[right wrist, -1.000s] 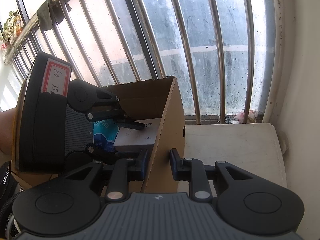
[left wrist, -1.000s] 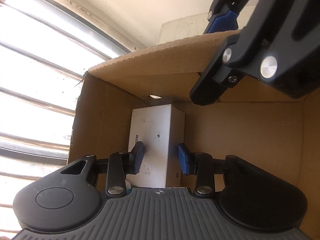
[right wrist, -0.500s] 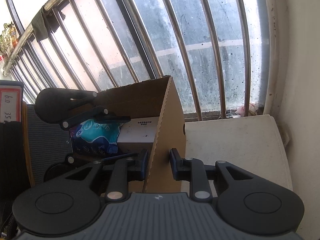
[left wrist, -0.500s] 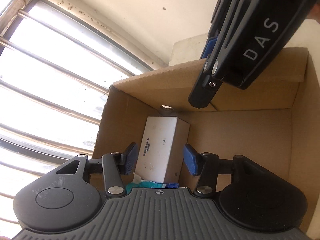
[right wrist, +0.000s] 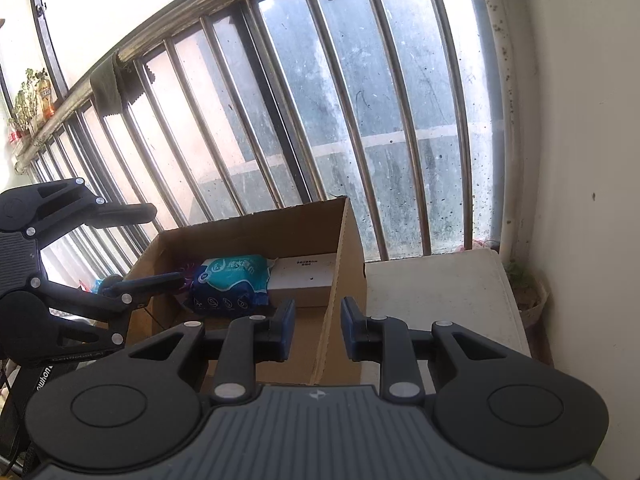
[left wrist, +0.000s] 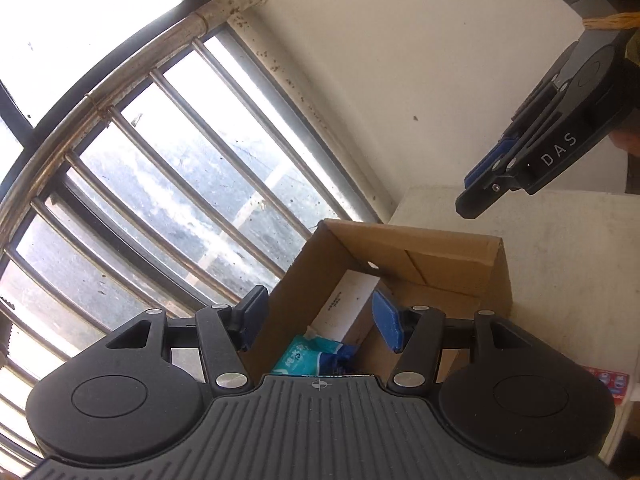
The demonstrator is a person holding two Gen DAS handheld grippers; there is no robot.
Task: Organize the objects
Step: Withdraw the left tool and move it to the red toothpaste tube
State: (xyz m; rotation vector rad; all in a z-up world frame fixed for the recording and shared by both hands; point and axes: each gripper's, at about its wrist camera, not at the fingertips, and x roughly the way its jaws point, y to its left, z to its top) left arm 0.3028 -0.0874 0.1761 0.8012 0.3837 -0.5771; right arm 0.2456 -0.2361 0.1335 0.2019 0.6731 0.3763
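The cardboard box (right wrist: 256,240) stands on the white table (right wrist: 432,292), hard against the barred window (right wrist: 320,100), its top open. Inside the box, a white carton (right wrist: 304,284) lies along the wall nearest the table's bare part, and a teal tissue pack (right wrist: 232,280) lies just beside the carton, touching it, further into the box.

The right gripper (right wrist: 316,330) is above the box's near end, astride the box wall next to the carton; its jaws are close together with that wall seen between them, but the pads do not press on it.

The left gripper (left wrist: 320,320) hovers over the box on the window side. Its jaws have just been opening and now stand apart, with nothing gripped; the tissue pack and carton lie in the box below them.
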